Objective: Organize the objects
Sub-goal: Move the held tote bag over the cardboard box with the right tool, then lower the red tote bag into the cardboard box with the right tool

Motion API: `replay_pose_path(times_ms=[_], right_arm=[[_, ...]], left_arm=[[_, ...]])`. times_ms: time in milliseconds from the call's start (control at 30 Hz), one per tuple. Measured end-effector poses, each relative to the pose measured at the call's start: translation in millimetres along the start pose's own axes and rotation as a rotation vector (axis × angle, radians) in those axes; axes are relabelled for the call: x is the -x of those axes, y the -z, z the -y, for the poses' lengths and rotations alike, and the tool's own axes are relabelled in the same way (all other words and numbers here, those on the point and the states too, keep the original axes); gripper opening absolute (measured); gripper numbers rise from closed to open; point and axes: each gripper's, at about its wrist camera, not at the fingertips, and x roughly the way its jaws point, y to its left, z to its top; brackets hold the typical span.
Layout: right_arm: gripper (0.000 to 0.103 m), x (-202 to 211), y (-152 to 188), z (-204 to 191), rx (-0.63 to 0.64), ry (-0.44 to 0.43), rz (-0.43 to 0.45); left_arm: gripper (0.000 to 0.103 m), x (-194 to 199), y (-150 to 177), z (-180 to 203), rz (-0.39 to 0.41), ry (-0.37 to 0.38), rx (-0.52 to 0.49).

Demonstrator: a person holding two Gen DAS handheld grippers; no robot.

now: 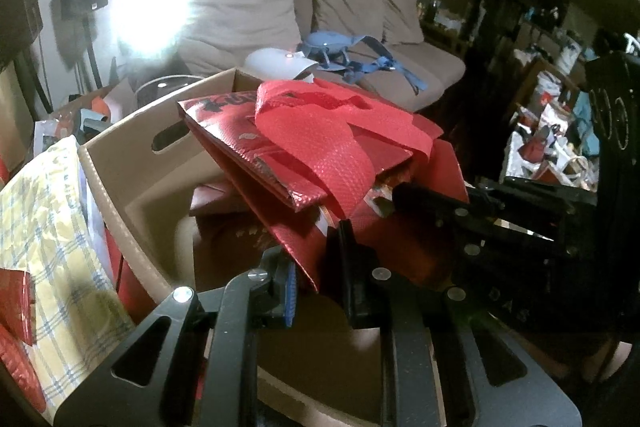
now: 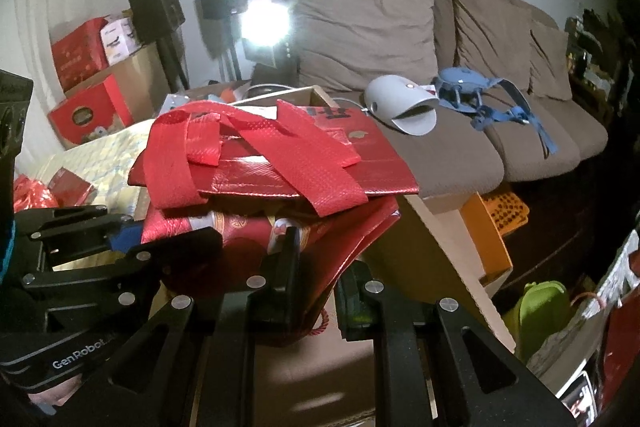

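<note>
Two grippers are sharing one load: a stack of flat red woven bags, held above an open cardboard box. The left gripper is clamping the near edge of the lowest bag, its jaws nearly together with only the thin sheet between them. The right gripper is pinching the same stack's near edge in the same way, just beside the other tool.

Handling judgement: the bags are probably light, thin and limp, so the stack is sagging away from the jaws and offering no stiffness. The glossy weave is likely slippery, and the folded bag lying loose on top, ahead of both grippers, is held by neither. Its wide handles are draping freely. Gripping several layers at the folded edge, deep between the pads, appears safest.
</note>
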Motion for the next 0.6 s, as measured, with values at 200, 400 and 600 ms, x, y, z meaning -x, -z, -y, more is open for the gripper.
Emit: replay_pose_path(times_ms=[200, 400, 600], right_arm=[[0.014, -0.4, 0.0, 3.5, -0.023, -0.015, -0.007], [0.014, 2.3, 0.1, 7.6, -0.053, -0.043, 0.0], [0.014, 2.3, 0.3, -0.1, -0.04, -0.042, -0.002]], left_arm=[[0.016, 1.6, -1.6, 2.1, 0.012, -0.016, 0.014], [0.016, 2.8, -7.0, 2.8, 0.016, -0.036, 0.011], [0.017, 5.3, -6.7, -1.9, 0.025, -0.049, 0.036]])
